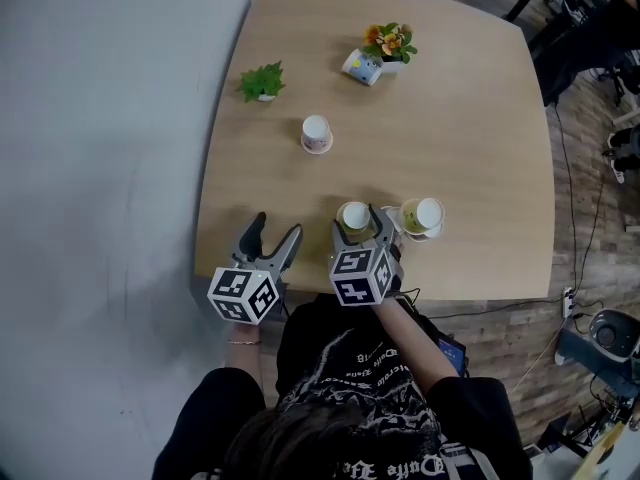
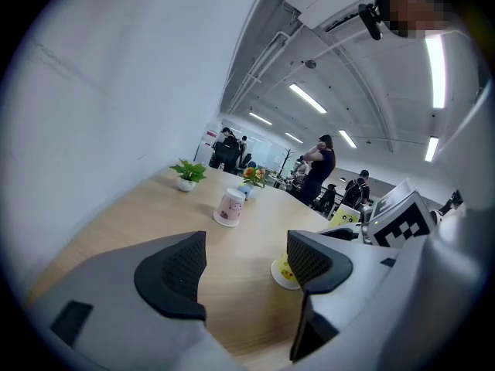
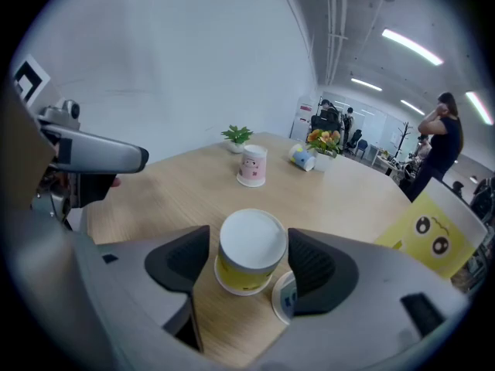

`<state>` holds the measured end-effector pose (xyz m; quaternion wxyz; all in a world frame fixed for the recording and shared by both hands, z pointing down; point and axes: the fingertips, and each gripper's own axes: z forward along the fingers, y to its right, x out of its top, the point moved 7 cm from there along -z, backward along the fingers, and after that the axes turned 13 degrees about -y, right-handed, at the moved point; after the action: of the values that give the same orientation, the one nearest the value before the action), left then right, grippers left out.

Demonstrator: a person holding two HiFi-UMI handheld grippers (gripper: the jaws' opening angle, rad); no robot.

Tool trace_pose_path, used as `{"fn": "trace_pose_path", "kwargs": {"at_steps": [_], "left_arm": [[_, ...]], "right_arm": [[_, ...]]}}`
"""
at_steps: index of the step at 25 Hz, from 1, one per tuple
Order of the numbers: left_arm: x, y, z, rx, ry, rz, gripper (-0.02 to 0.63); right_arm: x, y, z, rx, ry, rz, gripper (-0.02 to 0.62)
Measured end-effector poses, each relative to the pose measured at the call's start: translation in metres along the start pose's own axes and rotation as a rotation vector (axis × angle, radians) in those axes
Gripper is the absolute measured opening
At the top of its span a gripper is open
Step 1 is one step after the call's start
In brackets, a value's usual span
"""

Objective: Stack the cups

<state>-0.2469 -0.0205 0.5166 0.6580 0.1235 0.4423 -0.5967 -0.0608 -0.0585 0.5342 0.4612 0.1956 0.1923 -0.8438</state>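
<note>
An upside-down yellow cup (image 1: pixel 353 215) (image 3: pixel 249 252) stands near the table's front edge, between the jaws of my right gripper (image 1: pixel 358 224) (image 3: pixel 247 267). The jaws are open, with a thin gap on each side of the cup. A white cup with blue print (image 3: pixel 285 296) lies on its side against the right finger. A second yellow cup with a smiley face (image 1: pixel 425 216) (image 3: pixel 430 239) stands just to the right. Further back, a pink cup (image 1: pixel 316 133) (image 2: pixel 230 207) stands upside down at mid-table. My left gripper (image 1: pixel 278 226) (image 2: pixel 244 265) hovers open and empty at the front left.
A small green plant (image 1: pixel 262 83) and a pot of orange flowers (image 1: pixel 390 43) stand at the back. A blue-printed cup (image 1: pixel 363 66) lies beside the flowers. The table edge (image 1: pixel 205 208) runs close to my left gripper. People stand far off in the room.
</note>
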Motion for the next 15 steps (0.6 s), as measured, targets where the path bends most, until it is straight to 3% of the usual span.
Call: {"fn": "trace_pose_path", "kwargs": {"at_steps": [4, 9, 15], "left_arm": [[0.009, -0.001, 0.016, 0.005, -0.031, 0.039, 0.336], [0.060, -0.002, 0.059, 0.047, -0.048, 0.209, 0.336], [0.114, -0.005, 0.134, 0.136, -0.102, 0.332, 0.336]], "right_arm": [[0.005, 0.001, -0.007, 0.030, 0.034, 0.039, 0.347], [0.027, 0.014, -0.040, 0.057, 0.130, 0.110, 0.347], [0.058, 0.043, -0.095, 0.133, 0.259, 0.209, 0.347]]}}
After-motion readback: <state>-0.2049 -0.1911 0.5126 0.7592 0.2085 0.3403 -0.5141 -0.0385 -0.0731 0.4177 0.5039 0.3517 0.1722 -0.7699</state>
